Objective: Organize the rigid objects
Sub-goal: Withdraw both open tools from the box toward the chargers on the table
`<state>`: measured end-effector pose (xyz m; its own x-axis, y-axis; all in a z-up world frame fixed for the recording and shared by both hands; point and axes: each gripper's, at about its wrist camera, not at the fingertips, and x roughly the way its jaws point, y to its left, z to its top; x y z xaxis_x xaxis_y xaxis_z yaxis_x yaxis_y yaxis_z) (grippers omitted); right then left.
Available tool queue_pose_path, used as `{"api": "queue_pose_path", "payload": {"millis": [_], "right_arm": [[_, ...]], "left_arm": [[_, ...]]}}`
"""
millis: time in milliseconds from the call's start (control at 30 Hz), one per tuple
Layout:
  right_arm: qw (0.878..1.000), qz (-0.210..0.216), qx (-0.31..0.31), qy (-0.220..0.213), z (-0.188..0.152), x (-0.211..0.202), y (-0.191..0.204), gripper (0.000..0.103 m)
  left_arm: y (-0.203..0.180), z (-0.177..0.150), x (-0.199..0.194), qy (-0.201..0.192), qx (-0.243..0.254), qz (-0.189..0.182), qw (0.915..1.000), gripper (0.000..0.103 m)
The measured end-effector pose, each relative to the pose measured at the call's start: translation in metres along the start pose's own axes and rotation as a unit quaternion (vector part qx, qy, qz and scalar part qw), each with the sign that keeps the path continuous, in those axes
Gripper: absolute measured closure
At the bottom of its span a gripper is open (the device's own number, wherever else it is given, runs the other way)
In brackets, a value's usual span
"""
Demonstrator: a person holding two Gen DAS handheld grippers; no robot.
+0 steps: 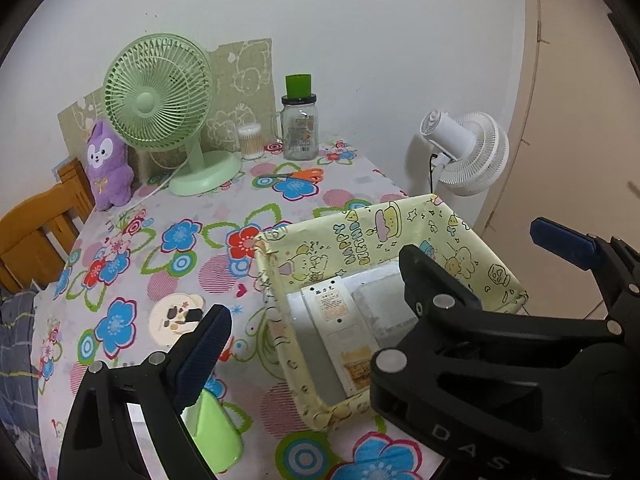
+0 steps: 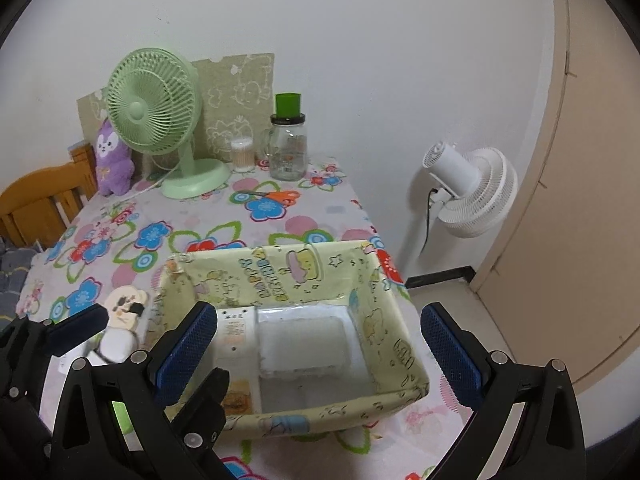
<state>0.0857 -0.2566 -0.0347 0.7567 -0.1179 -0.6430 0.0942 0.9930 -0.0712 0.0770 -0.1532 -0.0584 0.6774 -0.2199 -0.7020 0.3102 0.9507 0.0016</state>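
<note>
Right wrist view puts my right hand-held gripper [image 2: 316, 356] spread wide over the near half of the yellow cartoon-print box [image 2: 384, 344], holding nothing; its left finger sits inside the box's left wall, its right finger hangs past the right wall, beyond the worktop [image 2: 200, 216] edge, over the floor. Between the fingers, on the box floor, lie a white remote [image 2: 237, 336] against the left wall and a clear plastic case [image 2: 300, 340] beside it. Left of that, my left hand-held gripper [image 2: 144, 344] crosses in low, one finger over the box's near-left corner.

From the left wrist view, my left hand-held gripper [image 1: 380, 276] is also open and empty, tilted, with its right finger raised high past the box's far right corner. Under its left finger sits a light green object [image 1: 214, 432] on the worktop, and just ahead a round cartoon-face item [image 1: 176, 316]; what they are I cannot tell.

Further ahead the flowered cloth runs bare, giving me free room left of the box. Beyond that lie orange-handled scissors [image 1: 296, 176], then a green fan [image 1: 160, 96], a cotton-swab tub [image 1: 251, 142], a glass jar [image 1: 300, 128] and a purple plush [image 1: 106, 164] along the wall. A white fan [image 1: 468, 152] stands off the worktop's right edge.
</note>
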Motion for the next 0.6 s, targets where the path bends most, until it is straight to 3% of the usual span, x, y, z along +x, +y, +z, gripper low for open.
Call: {"api": "queue_pose_path", "payload": {"millis": [600], "right_arm": [[0.999, 0.034, -0.024, -0.021, -0.009, -0.038, 0.052, 0.0]], "left_arm": [[0.047, -0.023, -0.04, -0.022, -0.018, 0.001, 0.9996, 0.008]]}}
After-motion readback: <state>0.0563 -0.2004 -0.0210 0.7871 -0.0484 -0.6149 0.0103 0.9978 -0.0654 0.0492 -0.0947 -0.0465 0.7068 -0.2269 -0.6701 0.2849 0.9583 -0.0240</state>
